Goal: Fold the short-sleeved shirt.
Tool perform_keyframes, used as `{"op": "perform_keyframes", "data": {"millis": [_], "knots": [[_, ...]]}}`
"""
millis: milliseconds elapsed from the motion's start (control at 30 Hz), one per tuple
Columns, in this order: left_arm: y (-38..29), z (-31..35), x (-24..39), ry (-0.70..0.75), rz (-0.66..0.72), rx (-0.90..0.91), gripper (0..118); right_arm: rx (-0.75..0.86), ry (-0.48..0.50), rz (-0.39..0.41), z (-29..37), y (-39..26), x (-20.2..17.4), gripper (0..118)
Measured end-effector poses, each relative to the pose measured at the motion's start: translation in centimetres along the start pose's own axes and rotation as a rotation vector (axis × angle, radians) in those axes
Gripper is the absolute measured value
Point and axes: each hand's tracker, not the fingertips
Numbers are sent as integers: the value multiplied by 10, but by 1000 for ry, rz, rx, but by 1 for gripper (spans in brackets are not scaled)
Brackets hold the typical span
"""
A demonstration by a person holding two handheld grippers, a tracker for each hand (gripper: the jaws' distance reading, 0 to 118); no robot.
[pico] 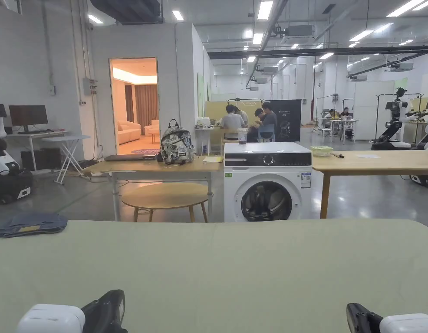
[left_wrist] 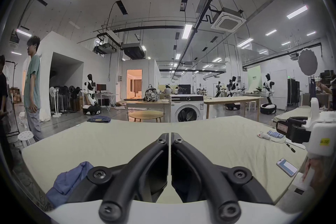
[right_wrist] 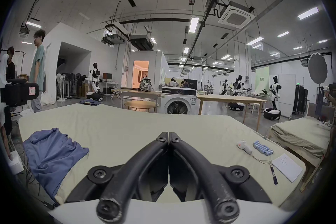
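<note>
The blue short-sleeved shirt [right_wrist: 52, 155] lies crumpled at the near left of a table under a pale green cloth [right_wrist: 145, 124], partly hanging over the edge. In the left gripper view the shirt [left_wrist: 70, 180] sits just left of the jaws. My left gripper [left_wrist: 169, 136] is shut with nothing in it, above the table's near edge and right of the shirt. My right gripper [right_wrist: 169, 135] is also shut and empty, farther right over bare cloth. Both grippers' black bodies show at the bottom of the head view, left [pico: 109, 310] and right [pico: 360, 318].
A folded dark blue garment [pico: 30, 223] lies at the table's far left corner. At the right end are a white handheld device [right_wrist: 244, 146], several blue cells [right_wrist: 262, 148], a paper sheet [right_wrist: 287, 167] and a phone [left_wrist: 287, 167]. A washing machine [pico: 266, 182] stands beyond.
</note>
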Motion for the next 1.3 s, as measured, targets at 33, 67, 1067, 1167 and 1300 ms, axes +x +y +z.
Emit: {"op": "perform_keyframes", "data": {"millis": [33, 67, 1067, 1167, 1300], "knots": [[0, 0, 0, 3, -2, 1, 0, 1, 1, 0, 0, 0, 0, 0], [0, 0, 0, 2, -3, 0, 0, 3, 2, 0, 0, 0, 0, 0], [-13, 59, -125, 235, -43, -229, 41, -12, 351, 14, -23, -12, -112, 0], [-34, 25, -148, 224, 8, -363, 78, -52, 355, 29, -21, -26, -102, 0], [-82, -36, -178, 121, 161, -549, 79, -150, 338, -14, -23, -49, -81, 0]]}}
